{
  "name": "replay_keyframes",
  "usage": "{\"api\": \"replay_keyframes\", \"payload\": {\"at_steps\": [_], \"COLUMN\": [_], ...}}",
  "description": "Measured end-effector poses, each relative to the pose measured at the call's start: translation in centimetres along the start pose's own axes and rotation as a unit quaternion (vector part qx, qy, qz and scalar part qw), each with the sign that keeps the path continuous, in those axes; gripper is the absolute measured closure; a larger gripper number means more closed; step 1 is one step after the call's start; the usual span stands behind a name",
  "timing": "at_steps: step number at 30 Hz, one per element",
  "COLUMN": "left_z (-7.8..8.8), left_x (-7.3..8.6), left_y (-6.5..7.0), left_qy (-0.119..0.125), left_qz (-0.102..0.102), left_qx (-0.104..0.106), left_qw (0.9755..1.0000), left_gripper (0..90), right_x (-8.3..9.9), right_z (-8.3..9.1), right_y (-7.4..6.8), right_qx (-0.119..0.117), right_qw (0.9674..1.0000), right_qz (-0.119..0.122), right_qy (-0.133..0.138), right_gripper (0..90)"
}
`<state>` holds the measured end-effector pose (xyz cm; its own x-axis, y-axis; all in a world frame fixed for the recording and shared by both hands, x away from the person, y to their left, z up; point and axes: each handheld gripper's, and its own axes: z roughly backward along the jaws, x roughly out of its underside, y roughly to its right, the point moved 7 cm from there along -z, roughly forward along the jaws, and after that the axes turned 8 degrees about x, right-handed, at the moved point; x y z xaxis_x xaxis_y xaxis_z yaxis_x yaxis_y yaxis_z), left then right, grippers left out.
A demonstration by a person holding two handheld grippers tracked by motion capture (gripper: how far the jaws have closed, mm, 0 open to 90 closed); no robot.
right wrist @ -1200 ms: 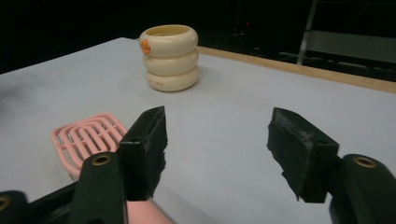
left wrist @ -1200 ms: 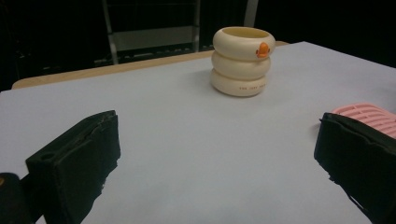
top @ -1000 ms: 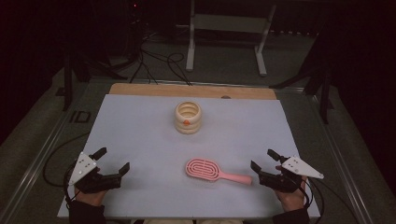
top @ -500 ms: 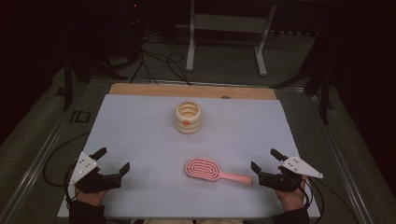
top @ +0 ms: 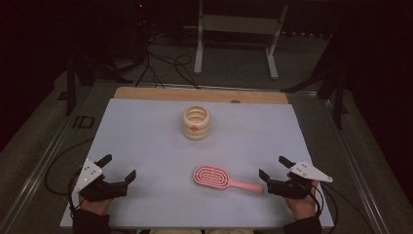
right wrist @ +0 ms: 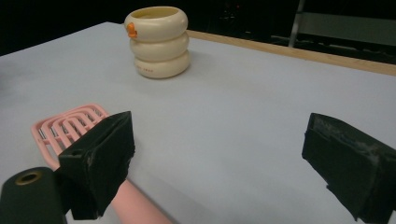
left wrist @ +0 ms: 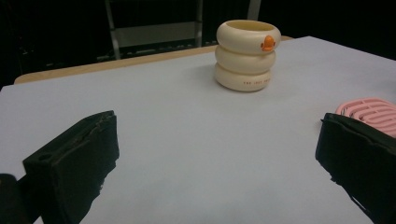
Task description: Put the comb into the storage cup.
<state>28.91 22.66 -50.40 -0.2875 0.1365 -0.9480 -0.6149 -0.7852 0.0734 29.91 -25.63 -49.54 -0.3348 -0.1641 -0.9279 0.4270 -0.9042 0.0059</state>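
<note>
The pink slotted plastic hairbrush (top: 220,177) is lying flat on the pale table sheet (top: 146,136), its handle end just beside the right gripper (top: 275,168), whose 2 jaws, having just been opening, are standing wide and empty, likely readying a grasp.

brush handle (right wrist: 135,205) (jaw-hidden, edge-cut)

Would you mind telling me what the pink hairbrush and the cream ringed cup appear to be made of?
The pink hairbrush looks like moulded plastic: one even matte colour, with an open slotted head. The cream ringed cup has a smooth, softly shiny surface with rounded stacked rings, an orange mark and small print; it could be glazed ceramic or plastic, and the look alone does not settle which.
</note>
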Motion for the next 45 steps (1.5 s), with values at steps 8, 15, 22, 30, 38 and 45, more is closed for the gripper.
{"api": "replay_keyframes", "payload": {"at_steps": [8, 15, 22, 30, 38, 45], "left_z": [0.0, 0.0, 0.0, -0.1, -0.2, -0.2], "left_x": [0.0, 0.0, 0.0, 0.1, 0.1, 0.1], "left_y": [0.1, 0.2, 0.2, 0.3, 0.3, 0.3], "left_qy": [0.0, 0.0, 0.0, 0.0, -0.001, -0.002], "left_qz": [0.001, 0.0, 0.001, 0.001, 0.002, 0.002], "left_qx": [-0.005, -0.006, -0.006, -0.005, -0.005, -0.005], "left_qw": [1.0, 1.0, 1.0, 1.0, 1.0, 1.0], "left_gripper": [0.4, 0.4, 0.4, 0.3, 0.4, 0.4], "right_x": [-0.5, -0.8, -1.0, -1.3, -1.3, -0.9], "right_z": [-0.2, -0.7, -1.4, -2.0, -3.0, -3.8], "right_y": [-0.3, -0.9, -1.7, -2.4, -3.7, -4.5], "right_qx": [-0.015, -0.032, -0.051, -0.073, -0.092, -0.102], "right_qw": [0.9998, 0.9992, 0.9975, 0.9948, 0.9893, 0.985], "right_qz": [0.006, 0.012, 0.025, 0.034, 0.059, 0.072], "right_qy": [-0.015, -0.022, -0.043, -0.064, -0.096, -0.119], "right_gripper": [9.3, 9.3, 9.2, 9.2, 9.3, 9.3]}}
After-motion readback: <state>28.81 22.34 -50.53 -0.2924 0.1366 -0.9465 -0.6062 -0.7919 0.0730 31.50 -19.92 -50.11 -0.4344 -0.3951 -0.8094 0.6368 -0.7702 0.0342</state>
